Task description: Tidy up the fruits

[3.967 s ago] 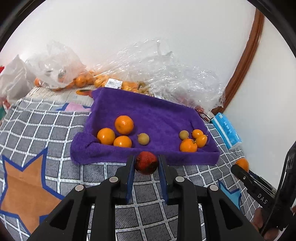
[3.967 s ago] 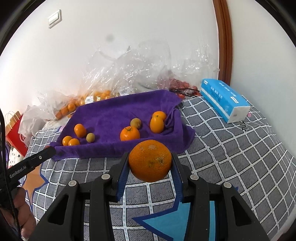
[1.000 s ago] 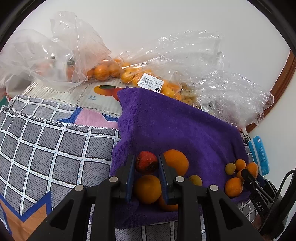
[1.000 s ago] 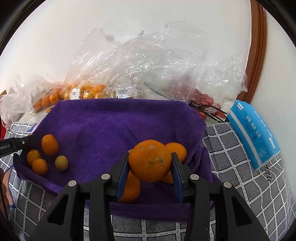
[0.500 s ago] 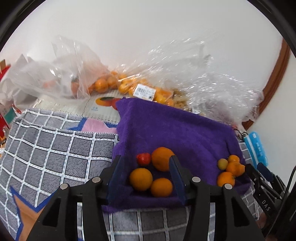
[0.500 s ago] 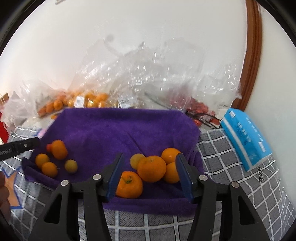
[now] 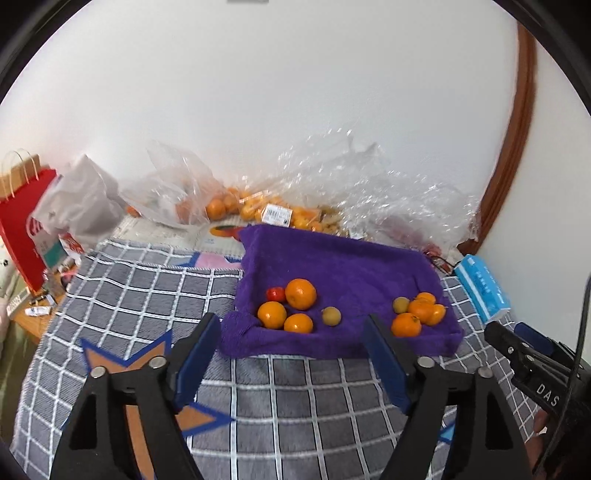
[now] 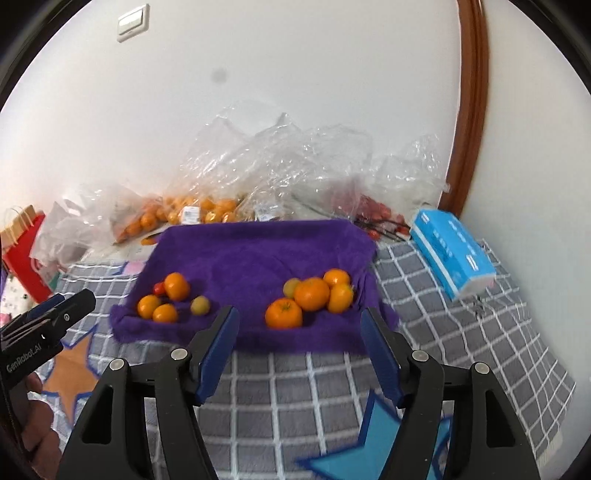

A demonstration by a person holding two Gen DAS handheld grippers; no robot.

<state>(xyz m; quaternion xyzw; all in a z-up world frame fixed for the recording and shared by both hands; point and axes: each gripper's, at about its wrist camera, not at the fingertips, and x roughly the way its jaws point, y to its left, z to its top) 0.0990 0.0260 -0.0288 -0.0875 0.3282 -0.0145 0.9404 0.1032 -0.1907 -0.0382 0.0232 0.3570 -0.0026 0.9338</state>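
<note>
Fruit sits in two clusters on the purple towel (image 7: 332, 266): left group (image 7: 291, 306) with the small red fruit (image 7: 276, 294), right group (image 8: 314, 297) of oranges. Sorting by side seems the aim. Left tool (image 7: 291, 350) and right tool (image 8: 299, 339) both hang empty, jaws spreading wider, nothing between them, above the checked blanket (image 7: 147, 295).

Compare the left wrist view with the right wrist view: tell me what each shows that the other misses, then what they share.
Only the left wrist view: the empty left gripper seen along its own blue-padded fingers, jaws opening.

Only the right wrist view: a white wall switch plate, and the empty right gripper along its own fingers, jaws opening.

Both: the purple towel holding two clusters of orange fruits, the clear plastic bags, the blue tissue pack and the grey checked blanket.
</note>
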